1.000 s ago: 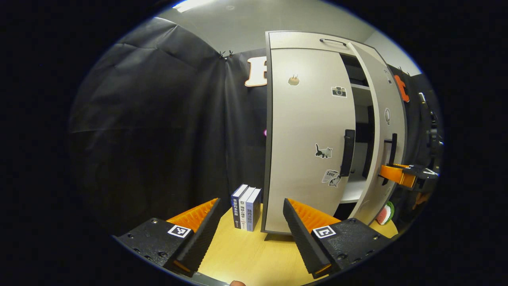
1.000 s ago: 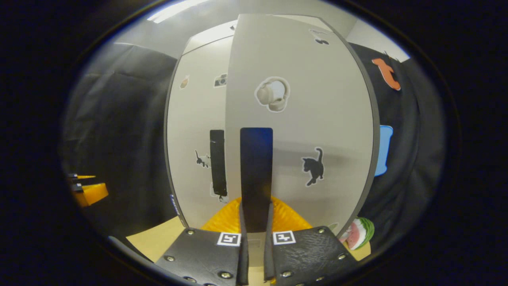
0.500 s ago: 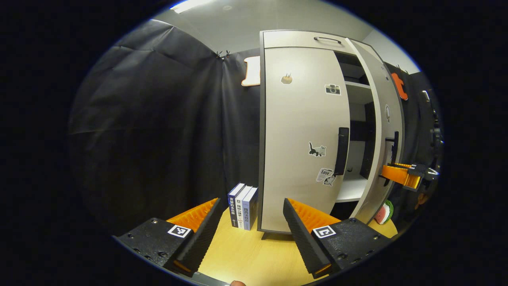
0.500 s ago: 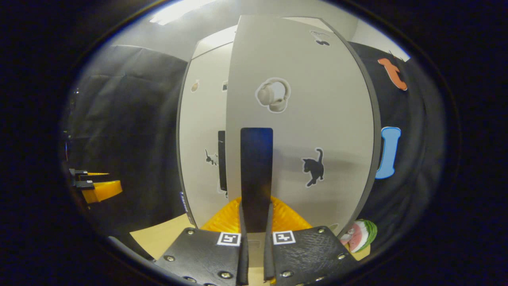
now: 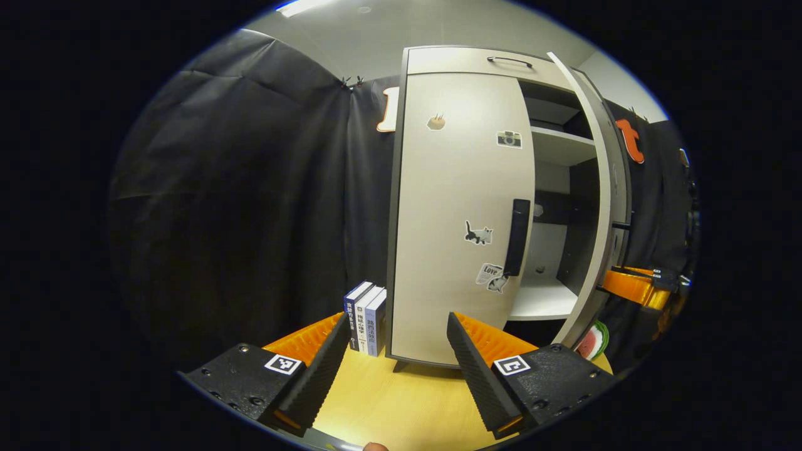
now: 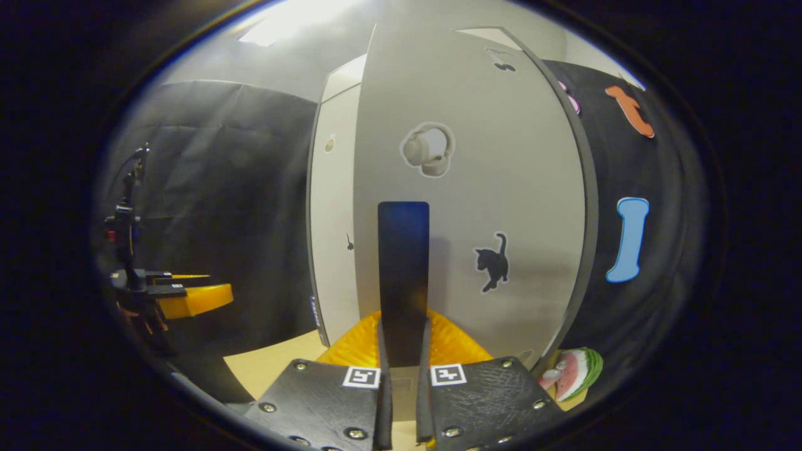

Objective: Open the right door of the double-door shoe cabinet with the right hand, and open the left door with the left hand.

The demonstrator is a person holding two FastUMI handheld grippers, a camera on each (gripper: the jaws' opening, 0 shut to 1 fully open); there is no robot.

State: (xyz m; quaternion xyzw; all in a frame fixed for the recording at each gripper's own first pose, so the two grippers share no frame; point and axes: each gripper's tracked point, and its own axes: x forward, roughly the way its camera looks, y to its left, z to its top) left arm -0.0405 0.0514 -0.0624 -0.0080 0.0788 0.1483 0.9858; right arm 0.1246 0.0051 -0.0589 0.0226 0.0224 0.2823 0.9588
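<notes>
The pale shoe cabinet (image 5: 476,59) stands on the wooden table (image 5: 407,407). Its left door (image 5: 457,188) is closed, with a black vertical handle (image 5: 519,237) at its right edge. My left gripper (image 5: 398,351) hangs open in front of that door, well short of it and holding nothing. The right door (image 5: 598,188) is swung out and appears edge-on, so the shelves (image 5: 557,144) behind it show. In the right gripper view the right door (image 6: 501,188) faces me and my right gripper (image 6: 403,351) is shut on its black handle (image 6: 403,269).
Three upright books (image 5: 366,316) stand left of the cabinet. A toy watermelon slice (image 5: 592,341) lies by the open door's foot. Black cloth walls close in behind and on both sides. The other gripper (image 6: 188,297) sits far left in the right gripper view.
The right door has swung further open with my right gripper on its handle, baring more of the shelves. In the left gripper view the cabinet has slid leftward.
</notes>
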